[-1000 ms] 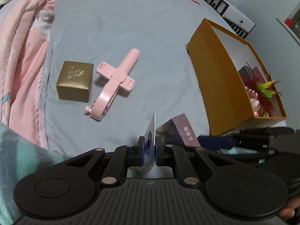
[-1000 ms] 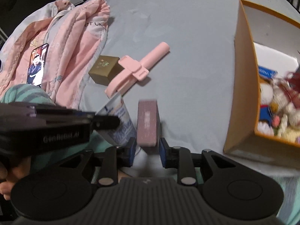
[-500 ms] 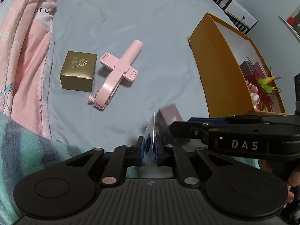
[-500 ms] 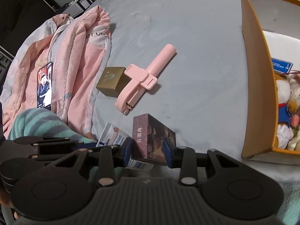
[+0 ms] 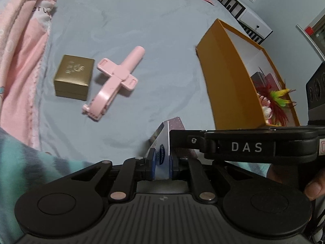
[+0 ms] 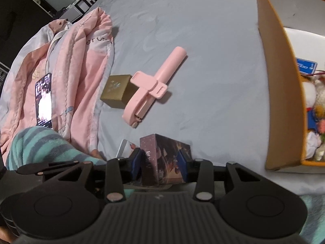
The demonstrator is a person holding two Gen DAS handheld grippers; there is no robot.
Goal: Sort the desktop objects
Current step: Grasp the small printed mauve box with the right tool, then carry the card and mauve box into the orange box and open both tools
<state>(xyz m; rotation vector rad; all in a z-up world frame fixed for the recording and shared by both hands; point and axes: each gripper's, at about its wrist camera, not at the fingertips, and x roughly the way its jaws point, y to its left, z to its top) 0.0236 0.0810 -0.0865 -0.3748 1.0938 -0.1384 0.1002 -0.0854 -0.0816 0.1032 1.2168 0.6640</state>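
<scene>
On the grey-blue bedsheet [image 5: 162,40] lie two loose items: one square gold gift box [image 5: 73,77] with a shiny embossed lid, and, just beside it, one smooth pink plastic phone holder [image 5: 115,79] with a round handle and a crossbar clamp. One open orange cardboard box [image 5: 225,77], white inside, sits to the right and holds plush toys and feathers. Clamped in the left gripper [image 5: 161,162] is one thin, glossy card [image 5: 163,148], edge-on. Next to it, the right gripper [image 6: 160,158] grasps one purple printed carton [image 6: 162,158], above the sheet. One pink quilt [image 6: 77,77] carries one lit phone [image 6: 43,99].
</scene>
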